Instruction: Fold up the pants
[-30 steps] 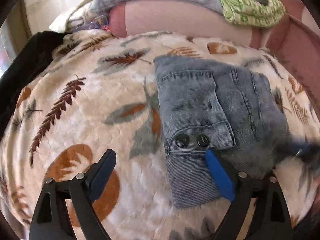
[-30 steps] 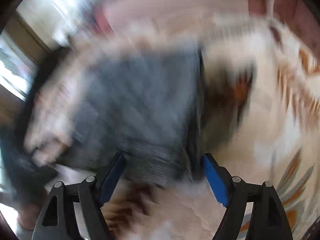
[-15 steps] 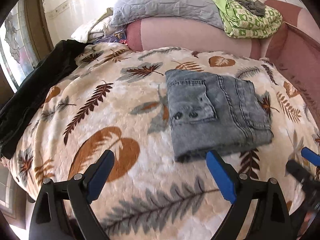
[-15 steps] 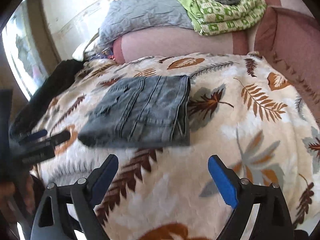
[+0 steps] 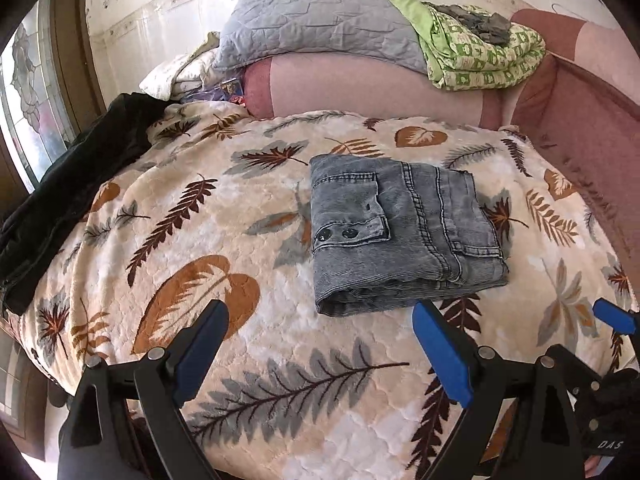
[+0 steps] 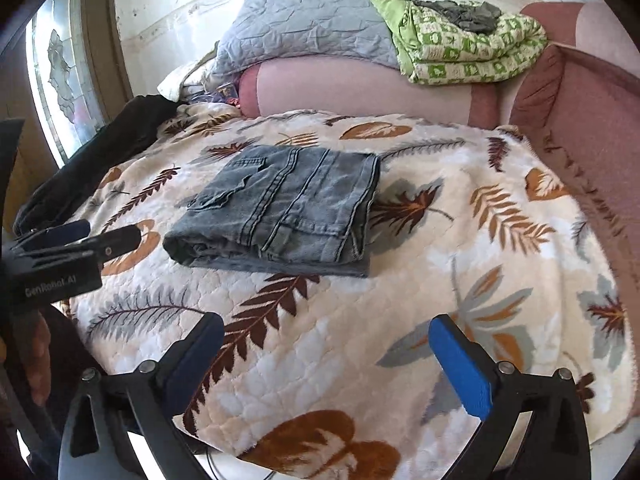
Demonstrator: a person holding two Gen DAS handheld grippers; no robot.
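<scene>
Both grippers pulled back off the pants since earlier frames. Left gripper and right gripper held spread, empty. Pants left compact on blanket; fold judged done.

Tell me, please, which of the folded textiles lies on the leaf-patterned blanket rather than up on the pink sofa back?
The grey denim pants. The grey quilt and green checked blanket both sit up on the sofa back.

Two readable texts. "GenRobot.AI", white on the black body of the left gripper, at 9 o'clock in right wrist view. "DAS", white, on black housing of the right gripper, at 4 o'clock in left wrist view; rest cut off by frame edge. No other legible txt.
</scene>
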